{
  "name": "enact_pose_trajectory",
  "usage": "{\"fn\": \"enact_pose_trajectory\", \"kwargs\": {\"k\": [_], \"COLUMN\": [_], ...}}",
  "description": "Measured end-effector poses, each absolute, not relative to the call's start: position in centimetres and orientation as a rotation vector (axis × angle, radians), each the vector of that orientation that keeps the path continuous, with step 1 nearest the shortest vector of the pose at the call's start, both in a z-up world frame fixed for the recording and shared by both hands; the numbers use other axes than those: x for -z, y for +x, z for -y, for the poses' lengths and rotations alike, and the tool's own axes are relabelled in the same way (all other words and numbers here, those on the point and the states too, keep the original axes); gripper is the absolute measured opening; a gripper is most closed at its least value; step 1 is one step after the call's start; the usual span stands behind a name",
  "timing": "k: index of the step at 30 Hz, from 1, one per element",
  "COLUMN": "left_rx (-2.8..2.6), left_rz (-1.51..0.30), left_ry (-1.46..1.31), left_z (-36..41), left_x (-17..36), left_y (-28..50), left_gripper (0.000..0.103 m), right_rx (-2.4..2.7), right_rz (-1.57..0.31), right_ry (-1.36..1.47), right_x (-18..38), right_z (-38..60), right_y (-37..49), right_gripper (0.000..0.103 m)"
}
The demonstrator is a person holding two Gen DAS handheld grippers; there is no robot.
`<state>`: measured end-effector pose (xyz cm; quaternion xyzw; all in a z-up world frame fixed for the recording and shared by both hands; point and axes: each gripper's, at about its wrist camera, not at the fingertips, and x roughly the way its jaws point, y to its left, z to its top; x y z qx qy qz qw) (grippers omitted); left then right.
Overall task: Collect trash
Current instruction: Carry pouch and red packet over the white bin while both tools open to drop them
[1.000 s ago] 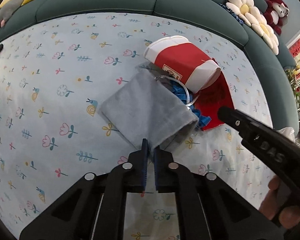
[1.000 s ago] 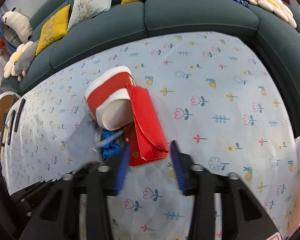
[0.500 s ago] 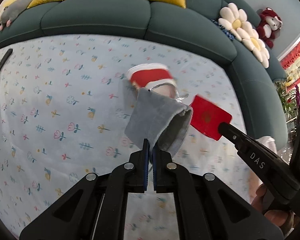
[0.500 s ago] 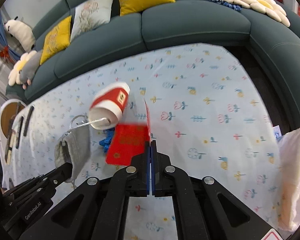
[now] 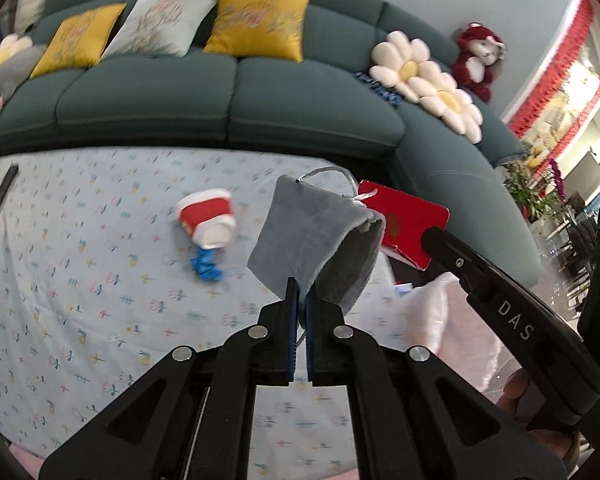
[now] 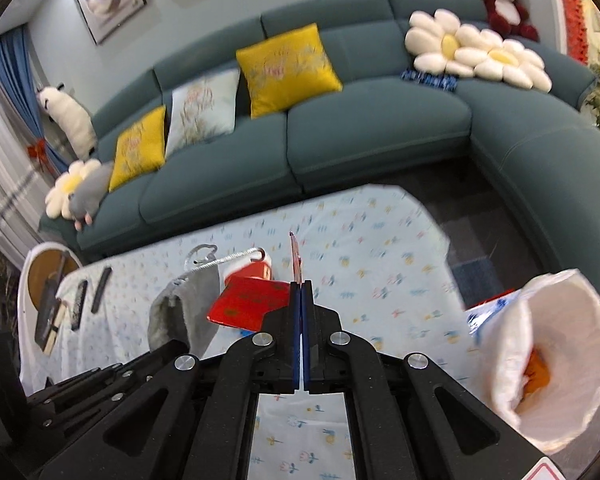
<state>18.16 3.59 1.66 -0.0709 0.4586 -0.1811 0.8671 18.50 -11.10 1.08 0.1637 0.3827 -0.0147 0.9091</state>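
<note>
My left gripper (image 5: 299, 289) is shut on a grey drawstring pouch (image 5: 316, 240) and holds it up over the floral tablecloth (image 5: 80, 280). My right gripper (image 6: 301, 286) is shut on a red envelope (image 6: 248, 304), also lifted; it shows in the left wrist view (image 5: 408, 222) beside the pouch, and the pouch shows in the right wrist view (image 6: 184, 312). A red and white paper cup (image 5: 208, 222) lies on its side on the cloth with a crumpled blue wrapper (image 5: 206, 268) beside it. A white trash bag (image 6: 556, 356) stands open at the right.
A teal sofa (image 6: 340, 132) with yellow cushions curves round the table's far side and right. Dark remotes (image 6: 100, 288) lie on the table's left end. A small round side table (image 6: 48, 276) stands further left. The trash bag also shows in the left wrist view (image 5: 448, 320).
Both grippers have risen and pulled back with the pouch and the envelope. The cup and blue wrapper stay on the cloth, now further away. The trash bag has come into view.
</note>
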Motion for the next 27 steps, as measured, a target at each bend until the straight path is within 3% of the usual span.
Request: {"fn": "enact_pose_trajectory", "kwargs": {"k": [13,27], "left_rx": [0.517,0.664], "left_rz": [-0.838,-0.821], "left_ry": [-0.034,0.068], "left_z": [5.6,15.3], "left_x": [-7.8,-8.8], "left_y": [12.1,7.6], "left_gripper": [0.003,0.003], "right_rx": [0.119,0.246], "right_rz": [-0.594,-0.511], "right_ry": [0.383,0.454], "right_x": [-8.4,-9.5], "right_z": [19.6,28.5], "right_y": [9.6,2.3], "right_gripper": [0.001,0.001]}}
